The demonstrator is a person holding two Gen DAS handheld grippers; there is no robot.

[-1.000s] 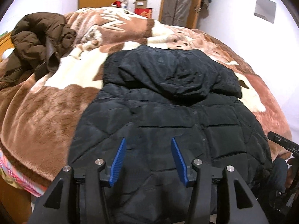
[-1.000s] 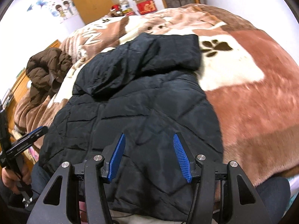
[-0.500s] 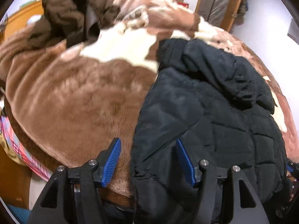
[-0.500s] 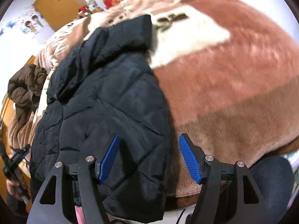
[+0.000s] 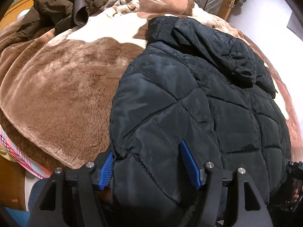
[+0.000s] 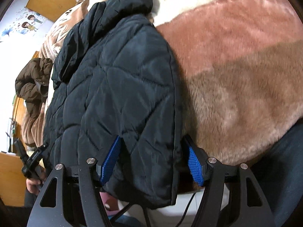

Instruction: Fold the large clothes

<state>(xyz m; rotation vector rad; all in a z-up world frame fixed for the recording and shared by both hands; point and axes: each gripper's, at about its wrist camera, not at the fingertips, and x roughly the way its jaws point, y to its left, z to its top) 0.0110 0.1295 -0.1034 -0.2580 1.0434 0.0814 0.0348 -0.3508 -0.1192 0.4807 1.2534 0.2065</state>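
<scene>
A black quilted hooded jacket [image 5: 198, 98] lies front up on a brown and white fleece blanket [image 5: 62, 87], its hem hanging over the near bed edge. My left gripper [image 5: 149, 162] is open, its blue pads either side of the jacket's left bottom corner. In the right wrist view the jacket [image 6: 121, 87] lies on the same blanket [image 6: 236, 66]. My right gripper [image 6: 153, 160] is open, its pads straddling the jacket's right bottom corner. Neither gripper is closed on the fabric.
A crumpled brown puffer jacket [image 5: 62, 5] lies at the far left of the bed, also seen in the right wrist view [image 6: 32, 79]. A wooden wardrobe [image 6: 55, 1] and boxes stand behind the bed. A striped sheet [image 5: 17, 151] shows under the blanket's edge.
Both grippers have moved outward from the jacket's middle to its bottom corners and come down closer, so each corner now sits between the open pads.
</scene>
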